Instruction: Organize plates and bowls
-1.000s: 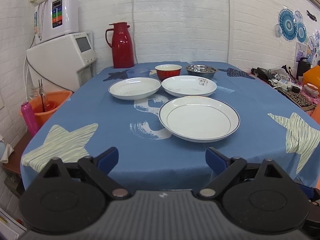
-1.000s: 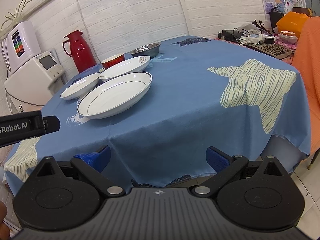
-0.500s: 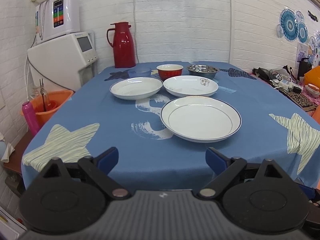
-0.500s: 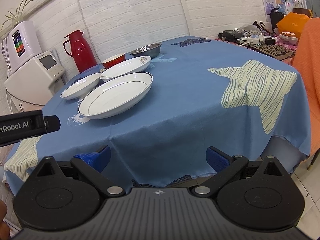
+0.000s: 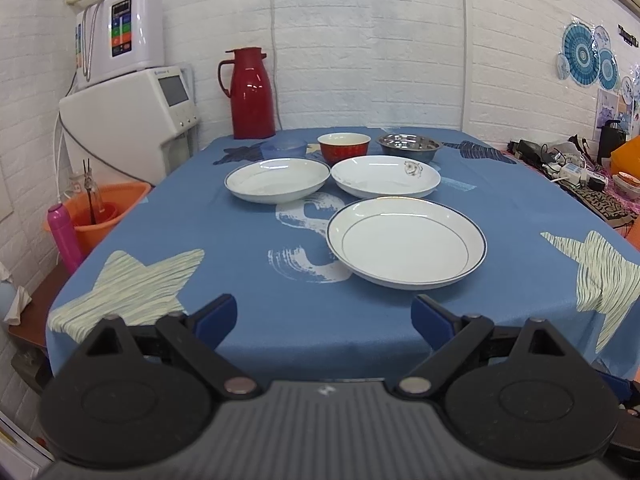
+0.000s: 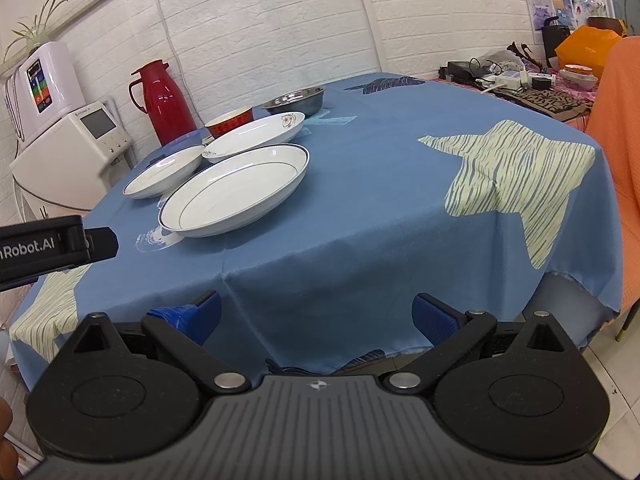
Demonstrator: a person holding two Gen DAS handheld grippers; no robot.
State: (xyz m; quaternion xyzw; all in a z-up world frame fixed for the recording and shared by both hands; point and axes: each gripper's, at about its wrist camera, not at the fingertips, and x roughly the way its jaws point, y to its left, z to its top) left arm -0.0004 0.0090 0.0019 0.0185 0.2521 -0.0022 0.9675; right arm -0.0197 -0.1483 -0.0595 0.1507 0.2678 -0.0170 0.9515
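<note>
Left gripper (image 6: 100, 238) in right view only.

Beyond the left hand-held gripper (image 5: 324, 316), the small translucent blue cup (image 5: 285, 148) is partly hidden behind the far white plate (image 5: 277, 179). In the right wrist view, the black bar printed "Robot.AI" (image 6: 52, 246) is cut off by the left edge, its first letters lost.

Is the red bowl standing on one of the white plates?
No, the red bowl stands on the tablecloth behind the plates.
</note>
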